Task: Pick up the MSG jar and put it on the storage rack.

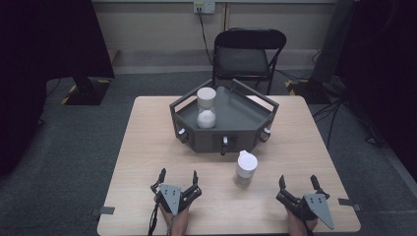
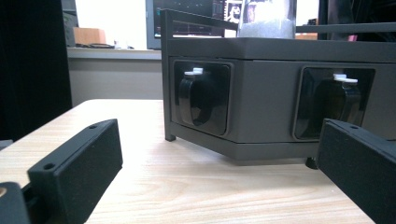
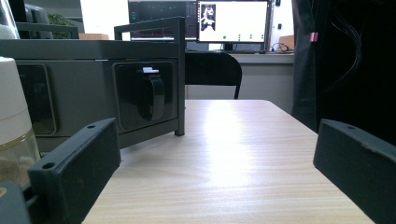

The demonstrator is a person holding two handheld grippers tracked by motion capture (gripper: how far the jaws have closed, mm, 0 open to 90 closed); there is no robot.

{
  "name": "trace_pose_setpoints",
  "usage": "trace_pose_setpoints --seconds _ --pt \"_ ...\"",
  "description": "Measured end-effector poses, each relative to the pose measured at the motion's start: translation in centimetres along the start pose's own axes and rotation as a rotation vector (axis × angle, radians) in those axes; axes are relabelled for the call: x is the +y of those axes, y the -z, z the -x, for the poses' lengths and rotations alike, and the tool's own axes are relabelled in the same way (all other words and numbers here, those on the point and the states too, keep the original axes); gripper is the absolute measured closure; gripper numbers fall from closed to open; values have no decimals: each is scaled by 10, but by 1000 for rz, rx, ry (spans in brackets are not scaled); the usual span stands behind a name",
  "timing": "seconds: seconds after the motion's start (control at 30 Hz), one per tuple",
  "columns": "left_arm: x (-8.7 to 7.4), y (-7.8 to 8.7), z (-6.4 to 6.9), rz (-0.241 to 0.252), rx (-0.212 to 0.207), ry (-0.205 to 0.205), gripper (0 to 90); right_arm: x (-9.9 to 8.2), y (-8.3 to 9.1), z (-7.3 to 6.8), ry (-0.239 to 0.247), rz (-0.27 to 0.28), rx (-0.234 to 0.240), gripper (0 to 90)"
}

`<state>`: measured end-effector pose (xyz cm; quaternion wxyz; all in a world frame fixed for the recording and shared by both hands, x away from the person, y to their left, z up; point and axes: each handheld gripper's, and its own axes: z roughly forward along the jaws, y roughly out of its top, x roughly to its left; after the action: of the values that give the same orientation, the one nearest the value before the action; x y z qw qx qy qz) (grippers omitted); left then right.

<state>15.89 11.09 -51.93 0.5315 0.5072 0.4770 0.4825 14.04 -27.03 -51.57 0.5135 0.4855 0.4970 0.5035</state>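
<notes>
The left gripper rests near the front edge of the surface, its fingers spread wide and holding nothing. Straight ahead of them stands the dark grey tray, a many-sided stand with rails along its top and small black knobs with white tips set into recesses on its faces. On the tray's deck, beyond and slightly right of these fingers, stands one jar with a white lid, upright, with pale contents in its lower part.

Between the two grippers, closer to the right one and just in front of the tray, a second white-capped jar stands upright on the surface; in the right gripper view its edge shows to the left of the fingers. The right gripper lies near the front right corner, its fingers also spread wide and empty, pointing past the tray's right end.

As I judge it, the work is at most half done: one jar is on the tray, the other is untouched on the surface, and neither gripper has closed in on it. What seems left is grasping that jar and setting it on the tray.

The surface is pale wood-grain laminate with tape tabs at its front edges. Beyond it stands a black folding chair on grey carpet, with a wall socket behind, dark curtains at both sides, and lit monitors in the gripper views.
</notes>
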Motion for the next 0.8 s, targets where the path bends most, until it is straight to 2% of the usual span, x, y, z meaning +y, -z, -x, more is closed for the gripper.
trace_pose_setpoints --seconds 0.13,0.8 --pt "1 0 5 -4 25 -9 1 0 0 0 0 1 0 0" --pt "1 0 6 -5 26 -9 5 0 0 0 1 -1 0 0"
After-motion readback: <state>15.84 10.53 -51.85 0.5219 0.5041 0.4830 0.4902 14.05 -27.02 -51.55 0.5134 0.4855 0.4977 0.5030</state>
